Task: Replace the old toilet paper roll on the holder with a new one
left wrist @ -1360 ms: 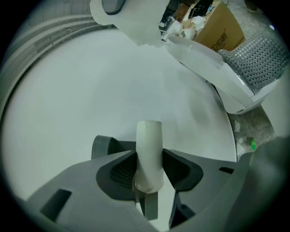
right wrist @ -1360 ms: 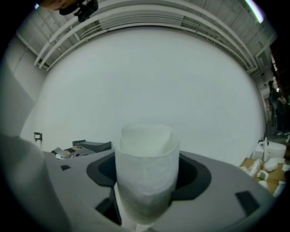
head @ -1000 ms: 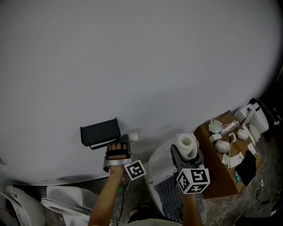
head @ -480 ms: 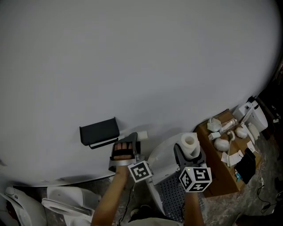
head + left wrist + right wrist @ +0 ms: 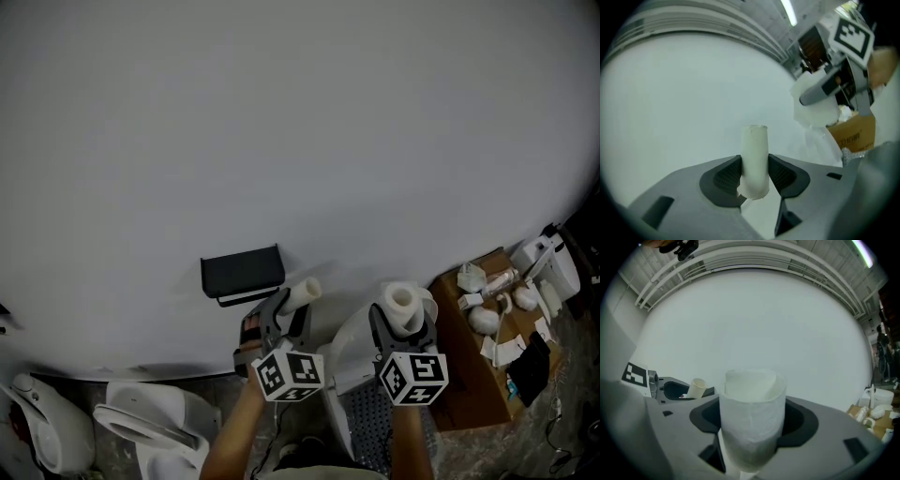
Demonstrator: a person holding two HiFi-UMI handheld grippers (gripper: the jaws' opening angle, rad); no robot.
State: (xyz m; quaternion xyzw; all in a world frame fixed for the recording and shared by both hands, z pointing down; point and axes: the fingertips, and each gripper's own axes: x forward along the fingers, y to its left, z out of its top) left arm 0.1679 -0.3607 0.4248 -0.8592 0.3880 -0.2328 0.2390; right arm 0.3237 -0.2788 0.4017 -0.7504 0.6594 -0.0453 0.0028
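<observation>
Left gripper (image 5: pixel 754 167): jaws narrow, pads pressed on both sides of the old cardboard tube (image 5: pixel 302 292), which is bare of paper and points at the wall (image 5: pixel 281 141) just off the holder's right edge.
Right gripper (image 5: pixel 752 423): jaws wider, clamped round the new roll (image 5: pixel 401 305), held upright and well right of the holder.
Holder (image 5: pixel 242 272): black, fixed to the wall, nothing on it.
Step in hand: the old core is off – roughly the halfway point.
Next move: shed the tube, then turn the new roll so its hole lines up with the holder's bar and slide it on.
Containers: a cardboard box (image 5: pixel 459 380) at the right edge carries white crumpled bits (image 5: pixel 485 319) on its top; the white shape (image 5: pixel 349 345) below the grippers may be a bin – contents not visible.
</observation>
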